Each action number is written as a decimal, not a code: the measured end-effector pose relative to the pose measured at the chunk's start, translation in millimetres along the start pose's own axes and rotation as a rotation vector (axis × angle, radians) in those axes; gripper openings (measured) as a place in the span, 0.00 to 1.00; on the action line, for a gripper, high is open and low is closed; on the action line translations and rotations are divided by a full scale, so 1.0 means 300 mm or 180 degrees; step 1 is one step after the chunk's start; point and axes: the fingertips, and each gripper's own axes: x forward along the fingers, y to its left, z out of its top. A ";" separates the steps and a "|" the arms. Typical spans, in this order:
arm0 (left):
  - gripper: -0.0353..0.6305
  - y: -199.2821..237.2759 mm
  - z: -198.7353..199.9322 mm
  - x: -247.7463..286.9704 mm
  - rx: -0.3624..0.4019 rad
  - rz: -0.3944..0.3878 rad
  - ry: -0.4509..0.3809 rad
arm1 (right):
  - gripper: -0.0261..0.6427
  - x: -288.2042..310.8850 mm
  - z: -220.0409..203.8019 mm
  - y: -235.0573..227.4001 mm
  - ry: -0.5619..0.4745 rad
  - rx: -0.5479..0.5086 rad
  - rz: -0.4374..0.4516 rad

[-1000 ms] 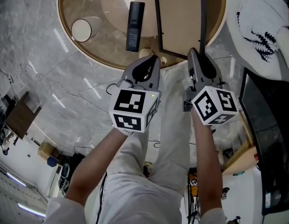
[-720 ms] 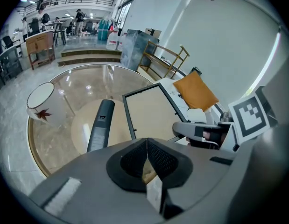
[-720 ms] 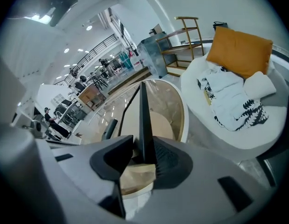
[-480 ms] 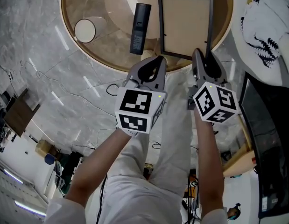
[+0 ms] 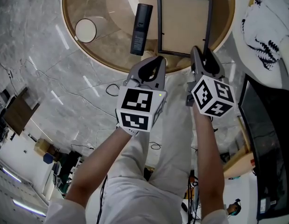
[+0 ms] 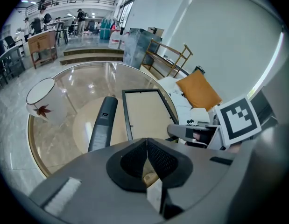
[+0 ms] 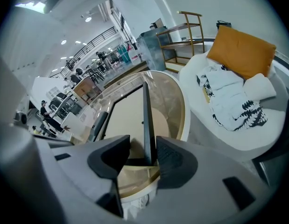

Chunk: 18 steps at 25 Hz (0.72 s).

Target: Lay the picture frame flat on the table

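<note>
The picture frame [image 5: 184, 24] lies flat at the near right edge of the round glass table [image 5: 111, 41], beside a remote [image 5: 141, 28]. The right gripper [image 7: 143, 154] is opening its jaws, with the frame's right side rail between them, unclamped. The left gripper [image 6: 147, 160] hovers at the near edge, clenched on nothing.

The round glass table [image 5: 114, 8] carries one picture frame [image 5: 184, 24], one black remote [image 5: 141, 29] and one white cup [image 5: 86, 30].
</note>
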 end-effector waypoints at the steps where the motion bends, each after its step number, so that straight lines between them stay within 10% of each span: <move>1: 0.06 -0.002 0.000 0.001 0.0000 0.0001 -0.0003 | 0.28 0.002 -0.002 -0.003 0.0009 -0.0024 -0.0020; 18: 0.06 -0.078 0.081 -0.138 0.0087 0.0005 -0.0113 | 0.17 -0.152 0.068 0.025 -0.0020 -0.0282 -0.0139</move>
